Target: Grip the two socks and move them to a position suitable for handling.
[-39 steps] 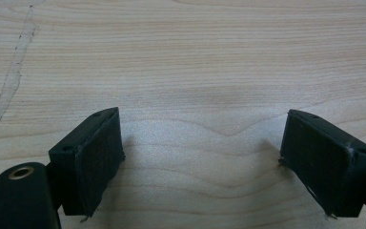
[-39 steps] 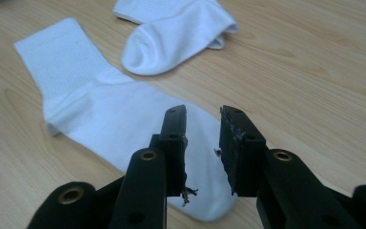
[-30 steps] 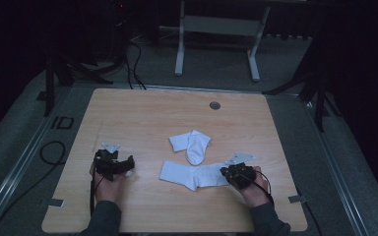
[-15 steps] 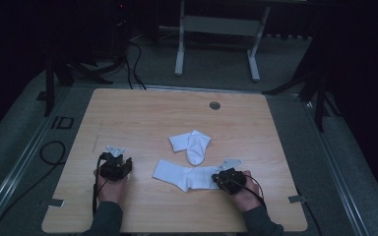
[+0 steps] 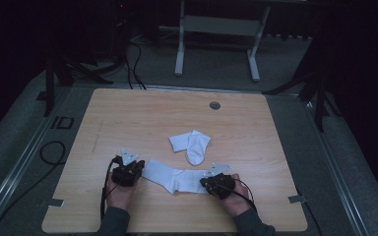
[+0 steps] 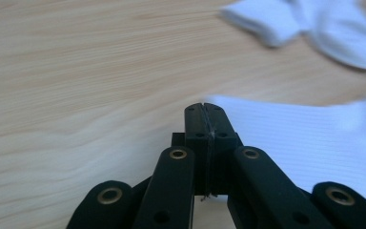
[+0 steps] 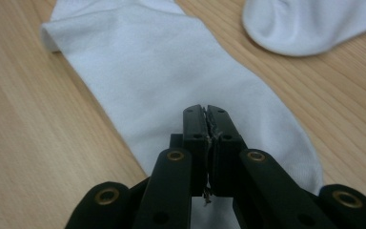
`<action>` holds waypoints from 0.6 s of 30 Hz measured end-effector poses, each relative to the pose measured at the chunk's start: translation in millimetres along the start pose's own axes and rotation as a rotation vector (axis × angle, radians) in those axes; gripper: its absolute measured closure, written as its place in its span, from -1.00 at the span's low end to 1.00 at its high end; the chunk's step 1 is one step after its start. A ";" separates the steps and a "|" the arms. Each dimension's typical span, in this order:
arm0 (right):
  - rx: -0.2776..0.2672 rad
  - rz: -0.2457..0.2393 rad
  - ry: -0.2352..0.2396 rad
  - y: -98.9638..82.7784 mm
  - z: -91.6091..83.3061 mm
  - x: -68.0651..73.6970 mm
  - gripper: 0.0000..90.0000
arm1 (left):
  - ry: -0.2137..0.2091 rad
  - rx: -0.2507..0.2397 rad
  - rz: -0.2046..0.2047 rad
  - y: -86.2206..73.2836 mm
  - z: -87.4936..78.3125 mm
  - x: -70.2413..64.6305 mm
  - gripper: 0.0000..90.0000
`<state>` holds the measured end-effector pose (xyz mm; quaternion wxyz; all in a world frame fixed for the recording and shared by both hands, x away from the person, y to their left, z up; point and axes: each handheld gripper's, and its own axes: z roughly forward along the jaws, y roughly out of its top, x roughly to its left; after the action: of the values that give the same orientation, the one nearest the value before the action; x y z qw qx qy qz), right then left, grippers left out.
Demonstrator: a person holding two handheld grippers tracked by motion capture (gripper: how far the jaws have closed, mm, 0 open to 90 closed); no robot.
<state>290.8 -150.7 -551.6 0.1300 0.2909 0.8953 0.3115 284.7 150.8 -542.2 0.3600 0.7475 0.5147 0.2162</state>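
Both my hands have drawn in toward the near table (image 5: 128, 113) edge, dragging the flat white sock (image 5: 174, 178) closer. My left tongs (image 5: 137, 168) sit pressed together at its cuff; my right tongs (image 5: 207, 183) sit pressed together over its toe, grip unclear. Another folded sock (image 5: 191, 144) lies just beyond. No lettering shows.

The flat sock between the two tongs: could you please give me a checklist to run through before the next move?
1. Flat sock lies spread out on the table: ok.
2. Left tongs at its left end, jaws shut: whether they pinch fabric, cannot tell.
3. Right tongs over its right end, jaws shut: grip on fabric, cannot tell.
4. Folded sock lies apart, beyond the flat one: ok.
5. Cables clear of both socks: ok.
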 end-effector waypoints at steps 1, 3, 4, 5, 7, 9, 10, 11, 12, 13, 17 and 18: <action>0.000 0.000 0.000 0.0 0.0 0.0 0.94 | 0.000 0.000 0.000 0.0 0.0 0.0 0.99; -0.002 -0.016 0.005 2.1 1.6 5.4 0.94 | -0.043 0.017 0.049 -1.6 3.8 -18.8 0.99; -0.001 -0.022 0.007 2.8 2.1 6.9 0.94 | -0.053 0.025 0.061 -2.5 5.8 -23.6 0.99; -0.001 -0.022 0.007 2.8 2.1 6.9 0.94 | -0.053 0.025 0.061 -2.5 5.8 -23.6 0.99; 0.002 -0.035 0.014 4.4 2.9 10.0 0.94 | -0.047 0.069 0.089 -6.1 12.0 -32.0 0.99; 0.004 -0.039 0.017 5.0 3.1 10.6 0.94 | -0.037 0.103 0.089 -8.8 16.6 -32.0 0.99; 0.003 -0.040 0.017 5.1 3.2 10.6 0.94 | -0.043 0.096 0.080 -9.5 16.9 -31.1 0.99; 0.003 -0.042 0.017 5.1 3.2 10.7 0.94 | -0.044 0.100 0.078 -9.0 16.9 -30.6 0.99; 0.002 -0.045 0.016 5.2 3.4 11.1 0.94 | -0.044 0.102 0.083 -8.7 17.0 -30.6 0.99; 0.002 -0.045 0.016 5.2 3.4 11.1 0.94 | -0.044 0.102 0.083 -8.7 17.0 -30.6 0.99; -0.015 -0.037 0.017 12.1 1.7 9.4 0.88 | -0.035 0.107 0.098 -9.2 16.2 -32.1 0.99; -0.026 -0.034 0.005 16.3 0.3 7.5 0.86 | -0.040 0.108 0.097 -9.3 15.9 -31.1 0.99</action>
<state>292.1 -135.6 -542.0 0.1370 0.2730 0.8962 0.3217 278.2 119.0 -558.1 0.3182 0.7942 0.4815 0.1904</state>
